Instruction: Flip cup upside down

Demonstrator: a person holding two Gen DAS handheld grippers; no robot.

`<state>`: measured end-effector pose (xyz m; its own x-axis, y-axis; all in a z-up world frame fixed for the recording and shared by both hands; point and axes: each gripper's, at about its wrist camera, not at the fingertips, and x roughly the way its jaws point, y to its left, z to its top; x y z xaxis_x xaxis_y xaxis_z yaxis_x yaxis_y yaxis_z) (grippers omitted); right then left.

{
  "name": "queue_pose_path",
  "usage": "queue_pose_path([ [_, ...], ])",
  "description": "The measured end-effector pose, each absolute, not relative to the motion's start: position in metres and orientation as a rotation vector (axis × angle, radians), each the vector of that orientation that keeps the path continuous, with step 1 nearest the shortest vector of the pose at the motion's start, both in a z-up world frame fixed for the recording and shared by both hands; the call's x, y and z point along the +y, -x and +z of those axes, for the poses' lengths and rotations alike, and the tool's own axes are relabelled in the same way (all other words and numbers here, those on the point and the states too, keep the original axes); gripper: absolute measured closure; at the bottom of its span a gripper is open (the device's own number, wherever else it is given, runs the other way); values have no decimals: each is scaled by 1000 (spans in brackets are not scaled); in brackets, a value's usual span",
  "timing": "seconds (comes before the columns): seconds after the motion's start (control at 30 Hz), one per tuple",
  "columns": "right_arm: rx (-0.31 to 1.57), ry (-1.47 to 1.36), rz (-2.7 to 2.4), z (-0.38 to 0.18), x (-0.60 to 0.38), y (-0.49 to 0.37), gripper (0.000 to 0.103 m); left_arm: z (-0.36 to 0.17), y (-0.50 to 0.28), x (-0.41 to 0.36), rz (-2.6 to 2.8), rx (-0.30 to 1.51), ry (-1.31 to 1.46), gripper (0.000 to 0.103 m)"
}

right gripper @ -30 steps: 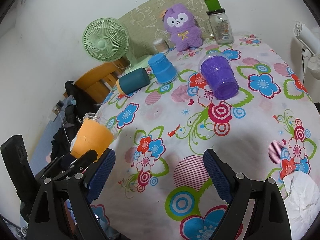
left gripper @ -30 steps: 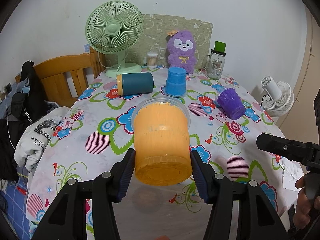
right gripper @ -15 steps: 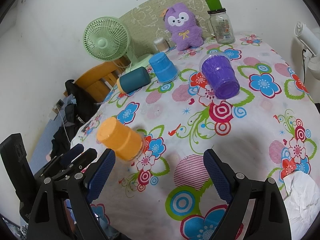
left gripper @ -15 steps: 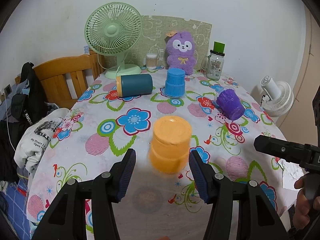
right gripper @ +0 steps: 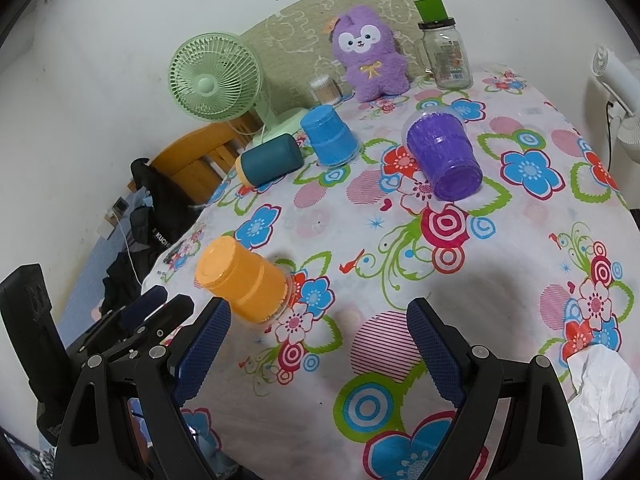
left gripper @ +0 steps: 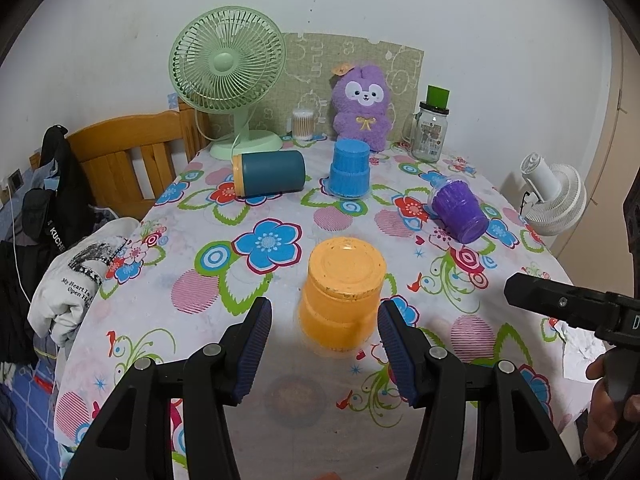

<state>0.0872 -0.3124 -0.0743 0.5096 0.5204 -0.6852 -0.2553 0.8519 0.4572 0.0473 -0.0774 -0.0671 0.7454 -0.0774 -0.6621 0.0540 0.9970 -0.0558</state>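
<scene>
Now your orange cup [left gripper: 342, 292] stands mouth-down on the table [left gripper: 280, 396], base up, near the front edge toward the left side. Your left gripper [left gripper: 324, 344] has its jaws apart, one pad on either side of the cup and neither touching it, so nothing is gripping the cup. Your right gripper [right gripper: 318, 354] is also spread wide with nothing between its jaws, over the front edge of the table to the right of the cup [right gripper: 244, 280].

For this cup the flip looks done: it is inverted and resting by itself, and all that seems left is to draw your left gripper clear. If the task covers every cup, the blue cup [left gripper: 349, 168] near the back edge is inverted, while the teal cup [left gripper: 269, 171] and the purple cup [left gripper: 460, 210] lie on their sides.
</scene>
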Motion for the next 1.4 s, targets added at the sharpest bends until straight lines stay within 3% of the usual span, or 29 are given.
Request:
queue_pose_path([
  [0.27, 913, -299, 484, -66, -306, -85, 12, -60, -42, -72, -71, 709, 51, 33],
  [0.5, 890, -270, 487, -52, -298, -80, 12, -50, -37, -65, -51, 682, 65, 13],
  [1.4, 646, -111, 516, 30, -261, -42, 7, 6, -10, -44, -14, 514, 80, 1],
])
